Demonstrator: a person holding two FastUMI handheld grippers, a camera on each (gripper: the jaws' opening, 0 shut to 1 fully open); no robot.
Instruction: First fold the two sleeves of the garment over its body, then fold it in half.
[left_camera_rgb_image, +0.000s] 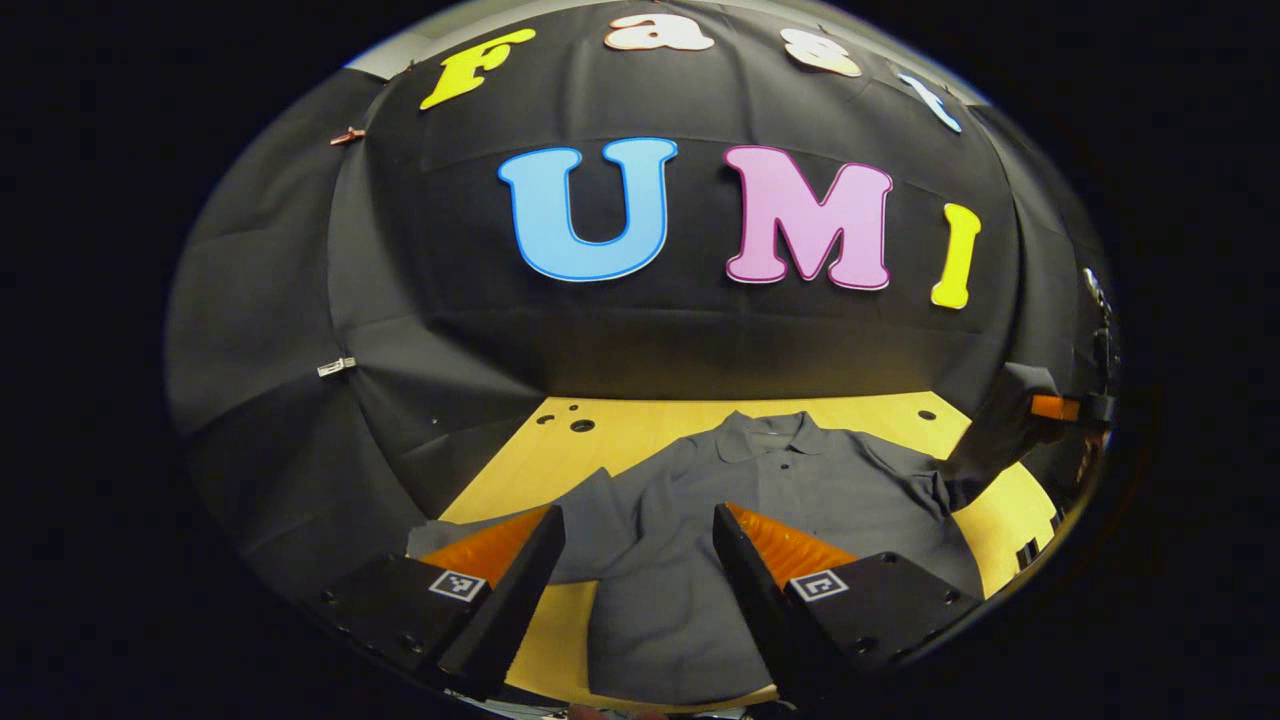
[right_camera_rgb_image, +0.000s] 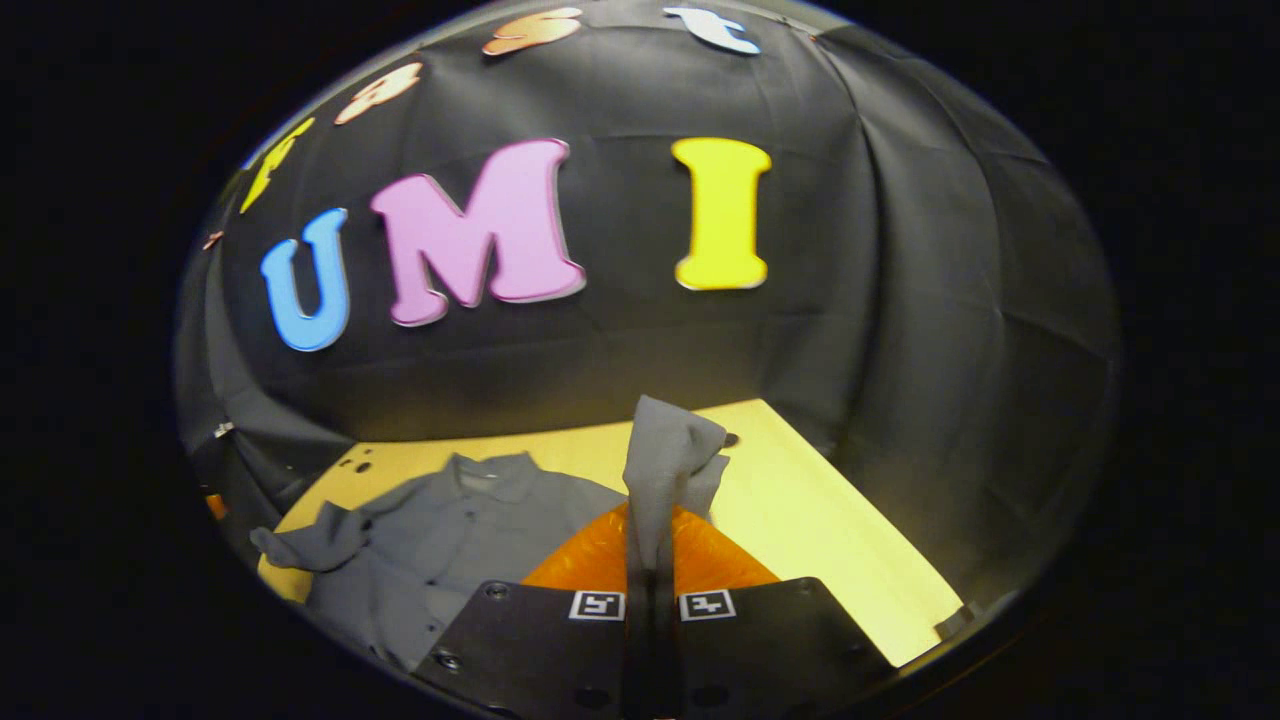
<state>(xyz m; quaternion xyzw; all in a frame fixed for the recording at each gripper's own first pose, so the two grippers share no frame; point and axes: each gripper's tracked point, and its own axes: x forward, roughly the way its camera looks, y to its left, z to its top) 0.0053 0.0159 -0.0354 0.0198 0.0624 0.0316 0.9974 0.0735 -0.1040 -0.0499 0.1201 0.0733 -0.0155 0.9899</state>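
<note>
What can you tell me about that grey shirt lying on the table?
The grey collared polo shirt of soft cloth lies face up on the yellow wooden table, collar towards the black cloth wall, with a buttoned placket below it. One sleeve is pinched between the right gripper fingers and lifted off the table. The other sleeve lies crumpled at the table's edge. The open left gripper hovers over its body.

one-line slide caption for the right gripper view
Right gripper shut on a lifted sleeve of the grey polo shirt on the wooden table.
</note>
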